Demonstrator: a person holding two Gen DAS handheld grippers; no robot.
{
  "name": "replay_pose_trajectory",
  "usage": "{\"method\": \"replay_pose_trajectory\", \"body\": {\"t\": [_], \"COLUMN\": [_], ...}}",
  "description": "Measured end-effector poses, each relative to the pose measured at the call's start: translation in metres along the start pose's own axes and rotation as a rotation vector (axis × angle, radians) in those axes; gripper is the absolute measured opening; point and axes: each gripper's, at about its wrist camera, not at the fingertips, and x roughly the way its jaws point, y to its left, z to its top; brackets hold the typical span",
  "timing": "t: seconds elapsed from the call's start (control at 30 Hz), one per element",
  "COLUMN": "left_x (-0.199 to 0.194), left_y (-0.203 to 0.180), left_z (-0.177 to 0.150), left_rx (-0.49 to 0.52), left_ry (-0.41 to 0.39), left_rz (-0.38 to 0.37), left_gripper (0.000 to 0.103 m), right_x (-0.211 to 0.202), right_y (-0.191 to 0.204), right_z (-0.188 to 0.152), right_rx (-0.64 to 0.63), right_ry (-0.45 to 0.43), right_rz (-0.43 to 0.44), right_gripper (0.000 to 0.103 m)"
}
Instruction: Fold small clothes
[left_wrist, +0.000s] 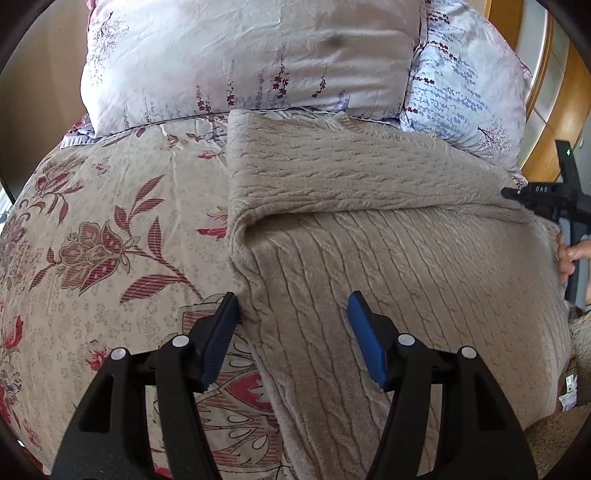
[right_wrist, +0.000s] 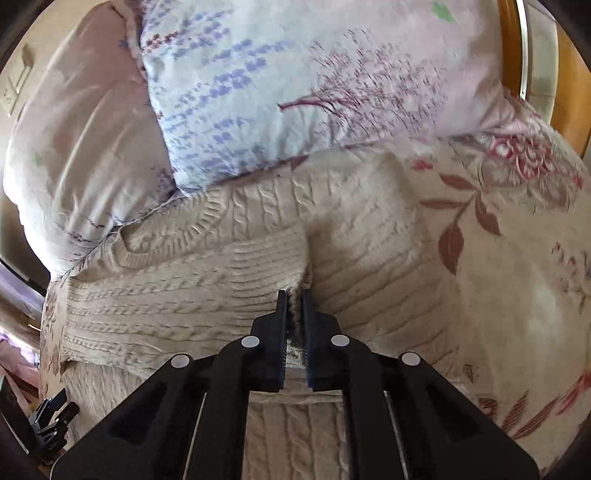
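Observation:
A beige cable-knit sweater (left_wrist: 369, 206) lies on a floral bedspread (left_wrist: 110, 229), its upper part folded over in a band across the body. My left gripper (left_wrist: 293, 310) is open, its jaws straddling the sweater's left edge just above the cloth. My right gripper (right_wrist: 294, 306) is shut on a fold of the sweater (right_wrist: 207, 280) and pinches a ridge of knit between its pads. The right gripper also shows at the right edge of the left wrist view (left_wrist: 543, 195), at the far end of the folded band.
Two floral pillows (left_wrist: 251, 55) (right_wrist: 295, 85) lie at the head of the bed behind the sweater. A wooden headboard (left_wrist: 569, 110) stands at the right. The left gripper (right_wrist: 51, 417) shows at the lower left of the right wrist view.

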Motion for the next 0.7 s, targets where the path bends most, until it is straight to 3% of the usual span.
{"method": "replay_pose_trajectory", "body": {"t": [0.1, 0.13, 0.17, 0.23, 0.37, 0.57, 0.7], "left_x": [-0.002, -0.003, -0.005, -0.009, -0.017, -0.03, -0.038], "left_y": [0.002, 0.003, 0.005, 0.01, 0.021, 0.028, 0.033], "left_z": [0.0, -0.001, -0.003, -0.007, -0.018, -0.038, -0.054], "left_rx": [-0.015, -0.028, -0.044, -0.078, -0.143, -0.199, -0.248], "left_ry": [-0.002, -0.002, -0.003, -0.008, -0.018, -0.031, -0.038], "left_rz": [-0.016, -0.029, -0.049, -0.091, -0.177, -0.249, -0.314], "left_gripper": [0.061, 0.062, 0.062, 0.062, 0.062, 0.06, 0.052], "right_x": [-0.003, -0.008, -0.017, -0.036, -0.074, -0.097, -0.105], "right_y": [-0.002, -0.005, -0.01, -0.018, -0.042, -0.094, -0.117], "right_z": [0.002, 0.002, 0.002, -0.001, -0.02, -0.06, -0.087], "right_rx": [0.01, 0.021, 0.036, 0.06, 0.077, 0.146, 0.194], "right_ry": [0.01, 0.013, 0.012, -0.013, -0.035, 0.01, 0.029], "right_rz": [0.019, 0.035, 0.062, 0.114, 0.167, 0.183, 0.217], "right_gripper": [0.014, 0.022, 0.039, 0.06, 0.061, 0.06, 0.058]}}
